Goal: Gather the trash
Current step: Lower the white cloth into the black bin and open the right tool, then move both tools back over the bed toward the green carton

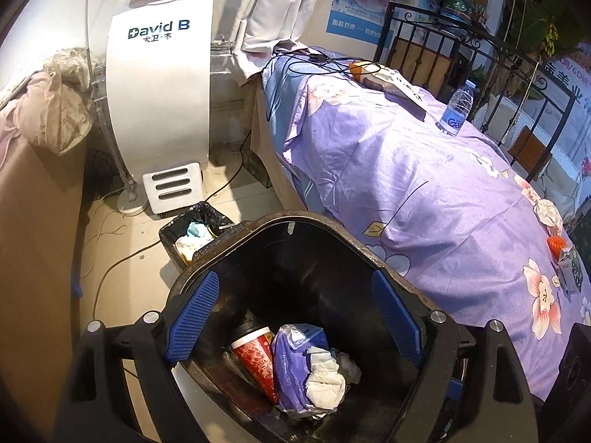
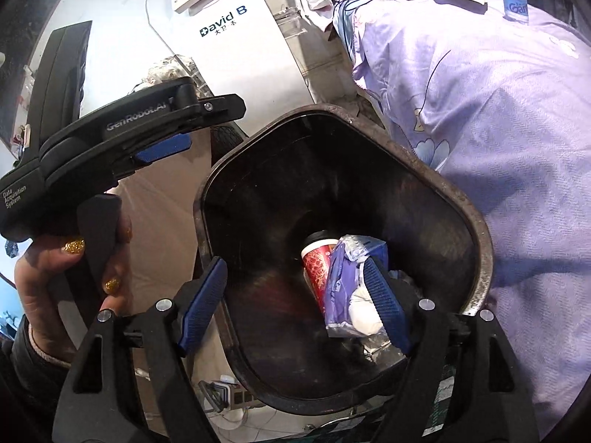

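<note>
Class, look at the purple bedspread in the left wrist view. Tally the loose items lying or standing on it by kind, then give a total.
Water bottle: 1
Crumpled tissue: 1
Orange wrapper: 1
Small carton: 1
Black cable: 1
Total: 5, not counting the unclear pile near the head of the bedspread.

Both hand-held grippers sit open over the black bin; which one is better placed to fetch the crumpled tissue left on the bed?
Probably the right hand-held gripper: the crumpled tissue lies far right on the bed, and the left hand-held gripper sits further from it.
</note>
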Demonstrator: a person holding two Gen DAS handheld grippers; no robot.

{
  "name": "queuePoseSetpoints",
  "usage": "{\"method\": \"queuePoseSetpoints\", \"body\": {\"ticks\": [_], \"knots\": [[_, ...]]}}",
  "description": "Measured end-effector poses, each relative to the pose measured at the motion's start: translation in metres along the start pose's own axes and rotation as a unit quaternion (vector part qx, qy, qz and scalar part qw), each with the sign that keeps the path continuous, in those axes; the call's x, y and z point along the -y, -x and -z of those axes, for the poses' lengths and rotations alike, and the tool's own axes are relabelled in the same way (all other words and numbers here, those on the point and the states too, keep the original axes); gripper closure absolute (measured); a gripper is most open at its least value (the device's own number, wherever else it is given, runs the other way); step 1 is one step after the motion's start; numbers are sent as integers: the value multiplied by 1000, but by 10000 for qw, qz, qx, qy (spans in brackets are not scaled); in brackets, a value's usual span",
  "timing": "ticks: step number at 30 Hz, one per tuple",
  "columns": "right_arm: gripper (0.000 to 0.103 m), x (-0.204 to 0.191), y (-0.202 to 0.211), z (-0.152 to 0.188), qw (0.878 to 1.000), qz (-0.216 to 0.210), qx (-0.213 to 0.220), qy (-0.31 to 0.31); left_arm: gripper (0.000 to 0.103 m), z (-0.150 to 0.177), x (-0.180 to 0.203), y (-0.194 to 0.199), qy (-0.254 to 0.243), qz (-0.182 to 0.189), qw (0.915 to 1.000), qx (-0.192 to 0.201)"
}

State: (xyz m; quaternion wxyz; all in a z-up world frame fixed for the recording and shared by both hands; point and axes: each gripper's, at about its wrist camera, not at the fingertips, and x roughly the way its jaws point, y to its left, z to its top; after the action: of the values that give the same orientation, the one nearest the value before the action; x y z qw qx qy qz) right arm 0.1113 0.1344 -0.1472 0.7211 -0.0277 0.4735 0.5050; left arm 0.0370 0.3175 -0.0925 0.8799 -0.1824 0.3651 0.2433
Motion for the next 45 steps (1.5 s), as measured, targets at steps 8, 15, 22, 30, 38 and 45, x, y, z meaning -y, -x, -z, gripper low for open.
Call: {"method": "queuePoseSetpoints", "body": {"ticks": [8, 15, 22, 30, 38, 45], "knots": [[21, 12, 26, 5, 9994, 209, 251, -107, 19, 1, 11, -3, -93, 136, 9998, -69], [21, 30, 52, 13, 9977, 366, 467, -331, 18, 2, 32, -3, -295, 318, 9990, -89], [21, 42, 88, 21, 9943, 659, 739, -392, 18, 8, 69, -3, -635, 654, 9957, -151], [21, 77, 144, 33, 9868, 1036, 1001, -738, 17, 18, 143, 3, -1458, 1259, 9810, -221], [21, 124, 205, 55, 9747, 1540, 1086, -1207, 16, 34, 214, 7, -2264, 1864, 9553, -363], [21, 162, 250, 65, 9635, 2146, 933, -1297, 15, 48, 265, 12, -2865, 2259, 9297, -516]]}}
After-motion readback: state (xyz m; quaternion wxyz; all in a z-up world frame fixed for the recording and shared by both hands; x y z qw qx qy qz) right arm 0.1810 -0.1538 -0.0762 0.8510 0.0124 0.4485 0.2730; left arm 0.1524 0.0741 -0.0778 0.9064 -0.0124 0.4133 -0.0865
